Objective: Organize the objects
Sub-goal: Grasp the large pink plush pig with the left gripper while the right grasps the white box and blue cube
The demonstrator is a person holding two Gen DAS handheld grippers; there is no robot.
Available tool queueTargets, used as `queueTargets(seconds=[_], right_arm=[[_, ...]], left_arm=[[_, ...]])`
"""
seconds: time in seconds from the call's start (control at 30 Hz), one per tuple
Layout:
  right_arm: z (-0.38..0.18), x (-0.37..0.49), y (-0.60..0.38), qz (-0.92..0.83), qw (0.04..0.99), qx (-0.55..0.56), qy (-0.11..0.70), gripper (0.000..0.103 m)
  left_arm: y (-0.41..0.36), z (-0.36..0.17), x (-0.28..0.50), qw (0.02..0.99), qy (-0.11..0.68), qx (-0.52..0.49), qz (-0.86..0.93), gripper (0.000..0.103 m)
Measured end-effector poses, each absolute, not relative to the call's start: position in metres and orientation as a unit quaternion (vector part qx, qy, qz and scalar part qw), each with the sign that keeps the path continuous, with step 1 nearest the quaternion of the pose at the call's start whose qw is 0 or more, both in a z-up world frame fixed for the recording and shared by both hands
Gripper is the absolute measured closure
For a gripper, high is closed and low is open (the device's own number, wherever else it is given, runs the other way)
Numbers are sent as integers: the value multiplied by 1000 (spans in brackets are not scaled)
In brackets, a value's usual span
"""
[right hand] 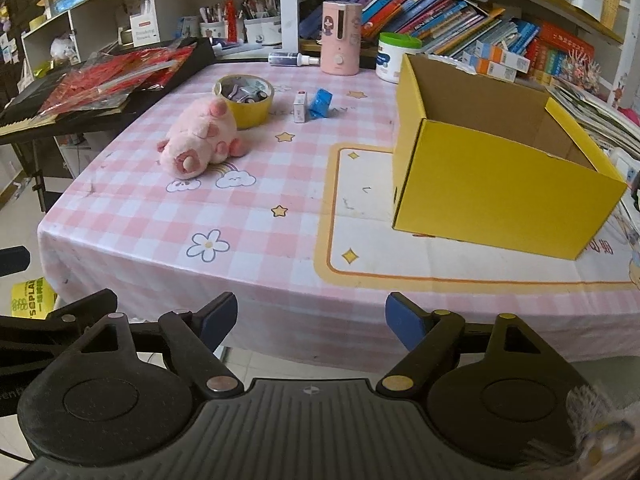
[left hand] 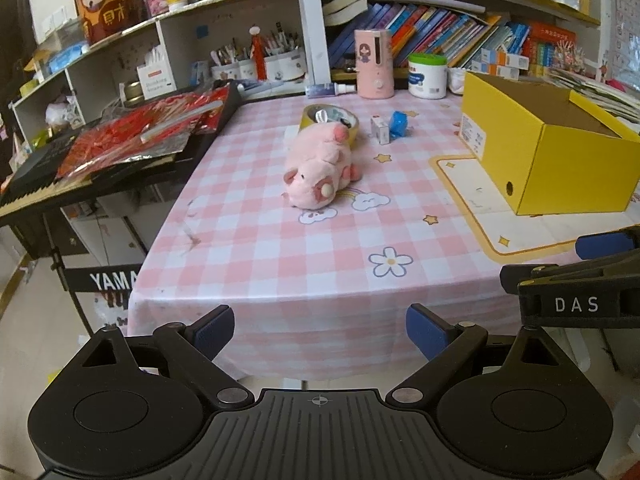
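Left tool (left hand: 320, 332), right tool (right hand: 311, 318): jaws apart, nothing between. Ahead on pink-checked surface (right hand: 256, 224): pink plush pig (left hand: 318, 170), open yellow cardboard box (right hand: 496, 184).

Soft, even indoor light, faint shadows, sharp centre, strong fisheye bending at edges

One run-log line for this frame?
left claw: open, empty | right claw: open, empty | pink plush: on table | yellow box: open

Pink plush pig (left hand: 320, 168) on its side touching yellow tape roll (left hand: 330, 120), small white box (left hand: 380, 129) beside blue packet (left hand: 398, 124), open yellow box (right hand: 492, 168) well apart
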State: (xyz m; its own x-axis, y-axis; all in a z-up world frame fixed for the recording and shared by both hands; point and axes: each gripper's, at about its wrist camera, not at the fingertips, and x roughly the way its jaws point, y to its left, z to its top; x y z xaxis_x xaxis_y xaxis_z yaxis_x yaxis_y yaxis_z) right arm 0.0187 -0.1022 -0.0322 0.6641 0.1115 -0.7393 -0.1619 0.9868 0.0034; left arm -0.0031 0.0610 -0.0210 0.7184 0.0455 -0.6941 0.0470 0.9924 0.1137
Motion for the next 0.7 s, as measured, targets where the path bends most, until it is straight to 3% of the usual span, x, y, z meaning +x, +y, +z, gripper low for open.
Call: queueTargets(seconds=[0.23, 0.3, 0.7], right_arm=[[-33, 47, -98, 82, 912, -31, 400, 24], [-32, 58, -97, 85, 913, -33, 397, 24], [-23, 130, -95, 97, 923, -31, 371, 24]], left_arm=[[62, -22, 20, 924, 376, 65, 7, 7], [62, -21, 30, 925, 376, 61, 11, 3], [61, -23, 94, 927, 371, 46, 22, 2]])
